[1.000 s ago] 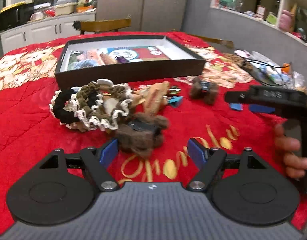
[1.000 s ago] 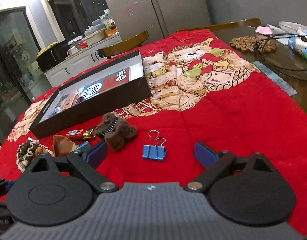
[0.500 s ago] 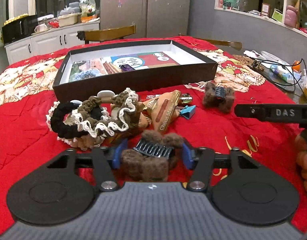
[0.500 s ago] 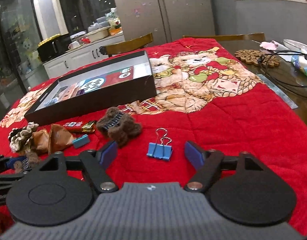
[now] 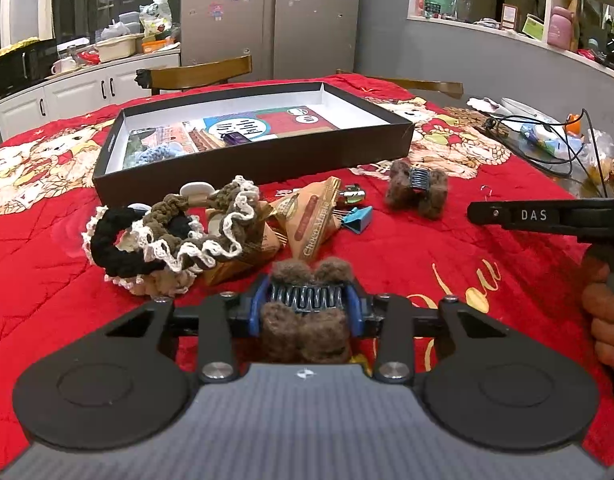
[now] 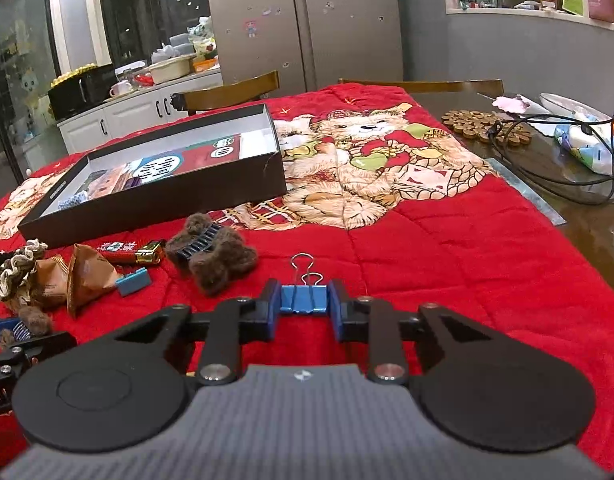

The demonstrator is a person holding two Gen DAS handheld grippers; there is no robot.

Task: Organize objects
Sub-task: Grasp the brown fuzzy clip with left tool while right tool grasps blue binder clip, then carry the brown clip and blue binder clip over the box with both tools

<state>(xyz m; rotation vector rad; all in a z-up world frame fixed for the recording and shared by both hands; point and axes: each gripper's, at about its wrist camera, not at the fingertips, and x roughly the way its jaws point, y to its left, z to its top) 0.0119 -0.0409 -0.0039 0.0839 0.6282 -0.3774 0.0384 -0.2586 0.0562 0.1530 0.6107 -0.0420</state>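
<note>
Both sets of jaws are closing at once! The left gripper [image 5: 306,309] squeezes in on a brown furry hair claw [image 5: 307,320], its blue pads touching both sides, low on the red-covered bench [image 5: 447,248]. The right gripper [image 6: 303,312] clamps the blue binder clips [image 6: 303,299]. The open black box [image 5: 259,160] waits at twelve o'clock, with a second furry claw [image 6: 211,256] at eleven o'clock of the clips.

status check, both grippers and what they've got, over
Left gripper closing on fuzzy brown claw hair clip. Right gripper closing on blue metal binder clip. Open black cardboard box ahead, path unobstructed.
</note>
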